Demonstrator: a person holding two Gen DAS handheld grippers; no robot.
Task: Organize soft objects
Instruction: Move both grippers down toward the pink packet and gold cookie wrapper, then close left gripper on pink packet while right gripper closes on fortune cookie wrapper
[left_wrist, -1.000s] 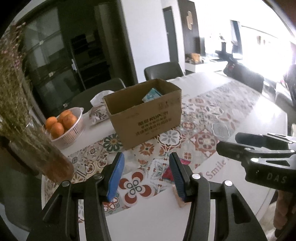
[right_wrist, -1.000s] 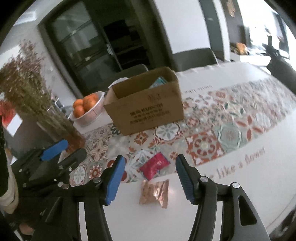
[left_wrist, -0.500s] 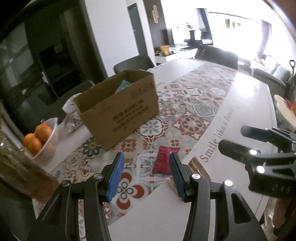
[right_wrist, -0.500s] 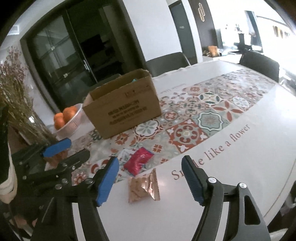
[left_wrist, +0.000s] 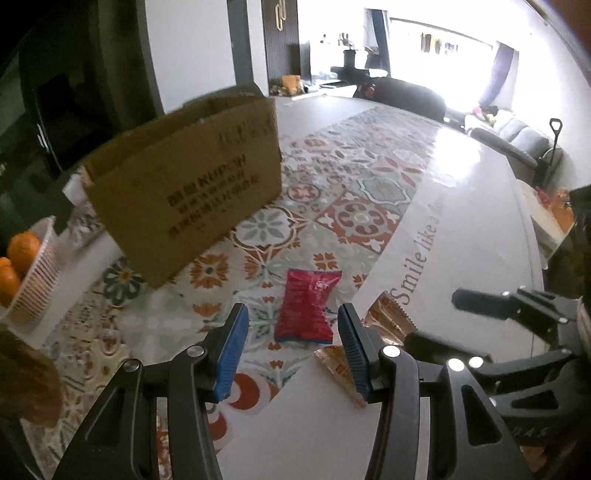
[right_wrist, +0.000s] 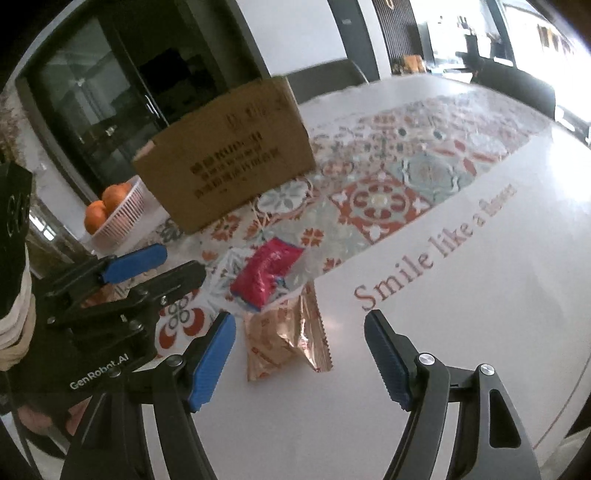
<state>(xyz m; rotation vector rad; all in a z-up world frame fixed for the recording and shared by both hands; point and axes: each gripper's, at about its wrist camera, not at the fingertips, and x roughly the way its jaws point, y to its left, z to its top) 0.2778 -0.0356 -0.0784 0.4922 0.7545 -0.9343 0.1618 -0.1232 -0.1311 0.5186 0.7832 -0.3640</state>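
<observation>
The left gripper (left_wrist: 291, 343) angles down over the table (right_wrist: 461, 332) with its blue ribbed pads apart and nothing between them; the red packet (left_wrist: 307, 306) lies flat on the patterned runner (left_wrist: 354, 206) just beyond the tips. The right gripper (right_wrist: 299, 362) tilts down likewise, its jaws having just been opening, now wide and released around empty air, with the crinkled copper-foil packet (right_wrist: 286, 339) (serrated along one edge) on bare white tabletop ahead of them, its top corner touching the red one. Farther back stands an open cardboard box (left_wrist: 184, 192) with dark printed lettering on its side; its contents cannot be seen from here. To the left, a white ribbed basket (right_wrist: 122, 218) holds oranges (right_wrist: 105, 205). At the edge of the right wrist view, a hand (right_wrist: 44, 421) grips the left tool's black body.
</observation>
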